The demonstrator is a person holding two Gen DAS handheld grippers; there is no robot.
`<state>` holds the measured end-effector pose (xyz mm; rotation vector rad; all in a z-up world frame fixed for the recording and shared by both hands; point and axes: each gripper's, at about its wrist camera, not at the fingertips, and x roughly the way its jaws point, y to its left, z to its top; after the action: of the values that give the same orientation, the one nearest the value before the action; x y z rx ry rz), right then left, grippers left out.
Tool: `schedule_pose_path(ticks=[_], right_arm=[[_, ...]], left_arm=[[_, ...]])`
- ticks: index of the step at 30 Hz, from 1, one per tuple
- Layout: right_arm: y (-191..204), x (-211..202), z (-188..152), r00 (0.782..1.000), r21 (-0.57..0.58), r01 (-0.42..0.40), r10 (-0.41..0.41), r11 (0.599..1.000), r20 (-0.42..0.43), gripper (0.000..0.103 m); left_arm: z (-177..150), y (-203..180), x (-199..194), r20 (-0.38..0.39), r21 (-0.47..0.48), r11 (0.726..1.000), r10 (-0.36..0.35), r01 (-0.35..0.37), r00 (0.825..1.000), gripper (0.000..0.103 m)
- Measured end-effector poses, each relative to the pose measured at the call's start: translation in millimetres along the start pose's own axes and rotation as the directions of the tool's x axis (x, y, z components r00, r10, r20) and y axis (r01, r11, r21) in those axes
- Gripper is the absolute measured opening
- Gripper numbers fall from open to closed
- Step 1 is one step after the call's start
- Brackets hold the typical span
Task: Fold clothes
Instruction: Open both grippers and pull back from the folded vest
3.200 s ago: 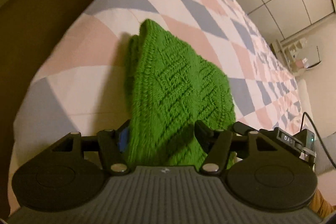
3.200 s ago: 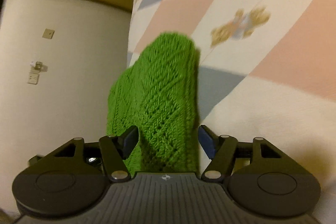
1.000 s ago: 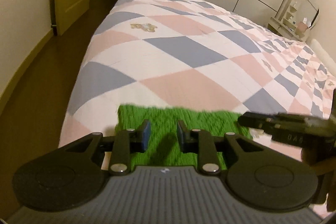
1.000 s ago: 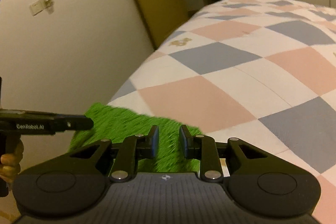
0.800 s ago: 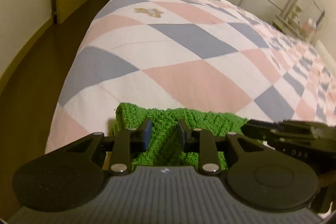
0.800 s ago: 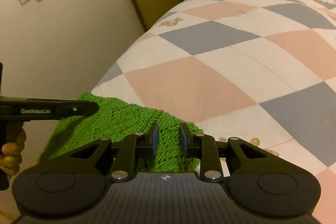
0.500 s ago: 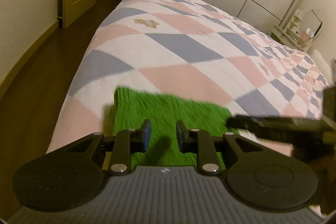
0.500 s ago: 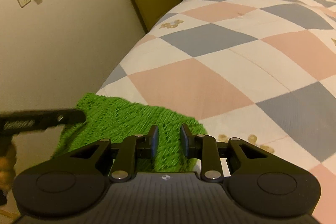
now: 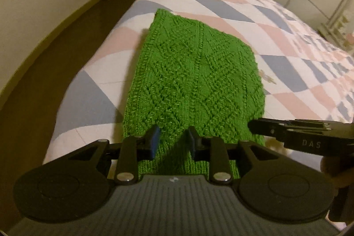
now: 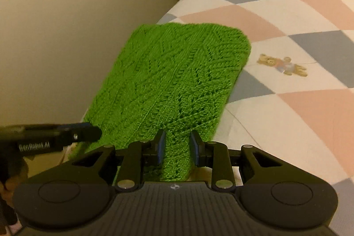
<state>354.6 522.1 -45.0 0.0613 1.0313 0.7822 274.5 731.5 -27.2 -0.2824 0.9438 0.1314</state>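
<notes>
Across the middle of both wrist views we had the quilted bed (image 9: 199, 3), with the green knit (image 9: 194, 72) stretched over its near corner. Our left gripper (image 9: 172, 142) and right gripper (image 10: 176, 144) each pinched the knit's near edge. To lay it well, we judged, both corners needed even tension and level hands.

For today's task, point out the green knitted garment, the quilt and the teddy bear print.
green knitted garment (image 9: 194, 72): left wrist view, middle of knit.
quilt (image 10: 221, 21): right wrist view, pink patch.
teddy bear print (image 10: 282, 64): right wrist view, bear's body.
</notes>
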Motion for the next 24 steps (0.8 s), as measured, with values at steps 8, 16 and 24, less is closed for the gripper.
schedule_pose_path(ticks=[8, 16, 24], right_arm=[[-10.7, -56.6, -2.8, 0.996, -0.006, -0.085, 0.085, 0.996, 0.023, 0.045], [-21.4, -167.6, 5.0, 0.985, -0.04, -0.164, 0.166, 0.986, 0.049, 0.073], [-18.0, -274.3, 16.5, 0.971, -0.12, -0.199, 0.213, 0.973, 0.112, 0.091]], left_arm=[[-16.8, -46.7, -55.8, -0.081, -0.18, 0.961, 0.197, -0.208, 0.977, 0.039], [-30.3, -131.9, -160.7, -0.018, -0.269, 0.919, 0.295, -0.289, 0.955, 0.061], [-25.8, -210.7, -237.1, 0.047, -0.282, 0.897, 0.368, -0.341, 0.929, 0.076]])
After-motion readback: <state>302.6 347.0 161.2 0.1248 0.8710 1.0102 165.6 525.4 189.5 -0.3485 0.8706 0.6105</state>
